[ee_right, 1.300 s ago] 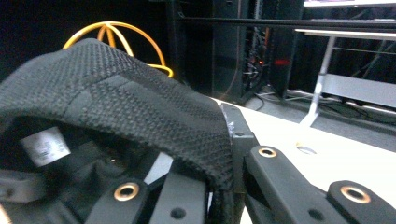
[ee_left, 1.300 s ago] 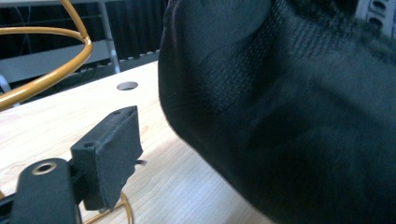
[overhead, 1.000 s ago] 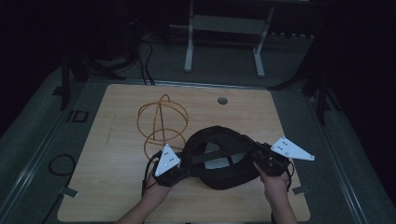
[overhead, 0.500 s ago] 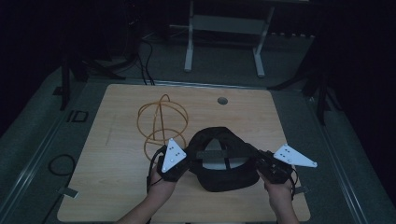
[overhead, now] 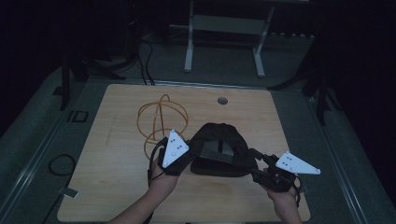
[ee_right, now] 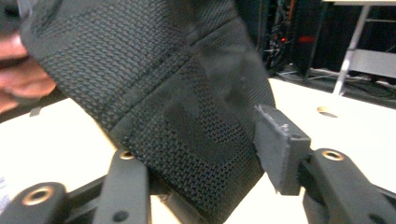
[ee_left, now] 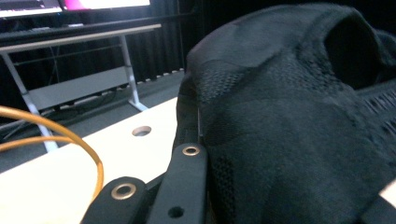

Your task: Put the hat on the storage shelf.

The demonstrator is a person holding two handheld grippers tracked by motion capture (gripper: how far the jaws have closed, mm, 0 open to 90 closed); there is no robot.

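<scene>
Near the front edge of the tabletop (overhead: 116, 186), slightly right of centre: black mesh bag (overhead: 219, 149), lifted partly off the wood and slung between both grippers.

Left gripper (overhead: 180, 158): fingers (ee_left: 184, 182) clamped fully on the left rim of the bag, fabric pinched tight in the left gripper view. Left hand (overhead: 163, 179) low over the wood, entering from the bottom edge.

Right gripper (overhead: 261, 165): fingers (ee_right: 280, 149) part open, having just been opening; bag edge hangs between them in the right gripper view, resting against the left finger, clear of the pad on the right finger. No grip on that side. Right hand (overhead: 282, 196) close to the front right corner, little margin to the tabletop edge.

Orange cable loops (overhead: 159, 121): coiled left of the bag, behind the left gripper, just beside it; one strand passes close by the left fingers in the left gripper view.

Round hole (overhead: 222, 100): near the far edge, well apart from the bag.

Open wood: wide along the far side, at the far right, and over the front left quarter. Tight room at the front right, where hand and gripper sit close to the rim.
</scene>
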